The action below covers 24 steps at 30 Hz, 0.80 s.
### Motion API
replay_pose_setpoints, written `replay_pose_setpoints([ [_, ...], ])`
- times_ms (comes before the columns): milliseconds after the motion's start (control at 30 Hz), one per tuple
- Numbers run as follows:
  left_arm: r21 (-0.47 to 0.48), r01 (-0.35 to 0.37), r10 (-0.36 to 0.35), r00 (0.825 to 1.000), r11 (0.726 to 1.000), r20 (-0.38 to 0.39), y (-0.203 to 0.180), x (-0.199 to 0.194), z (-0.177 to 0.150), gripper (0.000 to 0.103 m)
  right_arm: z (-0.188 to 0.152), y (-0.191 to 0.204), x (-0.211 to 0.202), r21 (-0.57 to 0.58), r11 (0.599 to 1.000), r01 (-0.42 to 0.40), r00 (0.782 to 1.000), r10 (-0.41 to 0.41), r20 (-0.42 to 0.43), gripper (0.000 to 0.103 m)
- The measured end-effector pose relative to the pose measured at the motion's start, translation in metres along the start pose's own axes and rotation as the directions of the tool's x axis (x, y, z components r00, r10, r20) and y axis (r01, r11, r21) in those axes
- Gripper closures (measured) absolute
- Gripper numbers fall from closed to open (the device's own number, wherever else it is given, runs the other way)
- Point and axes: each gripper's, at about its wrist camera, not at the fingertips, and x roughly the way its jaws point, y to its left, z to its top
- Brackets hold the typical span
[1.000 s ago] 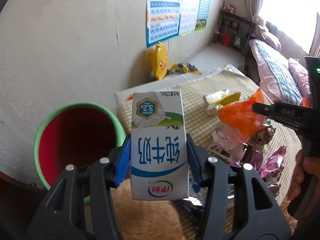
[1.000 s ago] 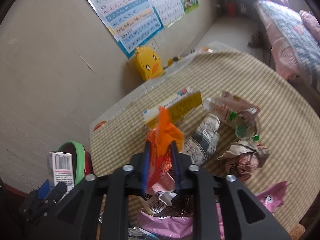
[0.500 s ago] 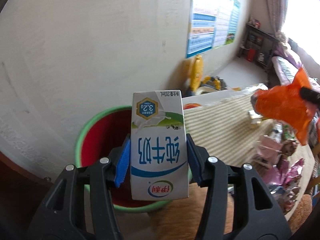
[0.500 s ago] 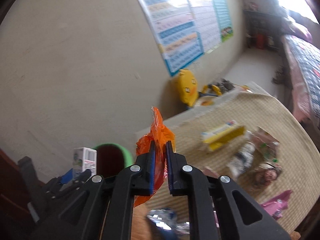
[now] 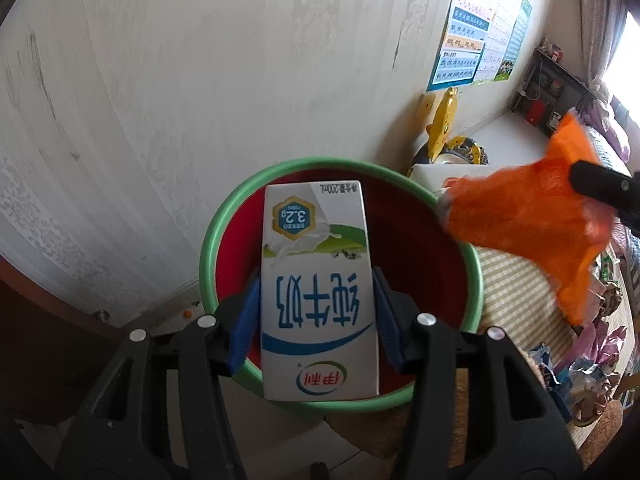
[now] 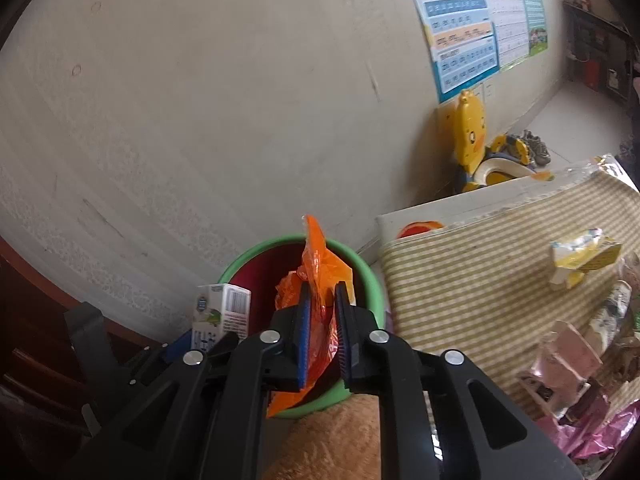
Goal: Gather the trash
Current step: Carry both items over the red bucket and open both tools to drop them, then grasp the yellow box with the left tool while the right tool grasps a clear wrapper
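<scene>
A white milk carton (image 5: 316,248) stands upside down between the blue pads of my left gripper (image 5: 318,288), right over the red bin with a green rim (image 5: 208,248). The jaws are opening, and the pads still touch the carton's sides. My right gripper (image 6: 322,292) hangs over the same bin (image 6: 370,276). Its jaws are opening too, and a crumpled orange plastic wrapper (image 6: 320,264) sits loosely in the gap between them. In the left wrist view the wrapper (image 5: 532,216) hangs over the bin's right rim. The carton (image 6: 222,312) also shows at the left in the right wrist view.
The bin stands on the floor against a pale wall. To its right is a table with a striped cloth (image 6: 480,264) bearing a yellow carton (image 6: 584,252) and pink wrappers (image 6: 568,364). A yellow duck toy (image 6: 470,128) is by the wall. Dark wood furniture (image 6: 24,320) is at the left.
Both grippers swung left from the table to above the bin, carrying the carton and the orange wrapper. The right jaws have parted around the wrapper.
</scene>
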Motion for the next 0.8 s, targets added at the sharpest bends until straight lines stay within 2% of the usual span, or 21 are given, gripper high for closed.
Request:
replay_pose_setpoints([
  [33,-0.008,-0.008,0.009,1.0,1.0,0.008,0.002,0.0,-0.001,0.034,0.001,0.004,0.0,-0.005,1.0,0.003,1.0,-0.003,0.007,0.064],
  [67,-0.014,-0.008,0.008,1.0,1.0,0.014,0.002,0.0,0.001,0.031,0.0,0.007,-0.003,-0.015,1.0,0.011,1.0,-0.011,0.018,0.056],
  [200,-0.021,-0.004,0.005,1.0,1.0,0.018,0.004,0.001,0.002,0.029,-0.001,0.015,-0.006,-0.058,0.997,0.042,0.999,-0.04,0.034,0.055],
  [467,-0.004,0.01,-0.01,1.0,1.0,0.017,-0.005,0.002,0.003,0.029,-0.012,0.006,-0.014,-0.036,0.997,0.067,0.997,-0.066,0.035,0.051],
  [800,0.04,0.036,-0.037,0.999,0.999,0.032,-0.027,-0.008,0.004,0.029,-0.022,-0.044,-0.039,0.05,0.989,0.142,0.988,-0.145,0.062,0.044],
])
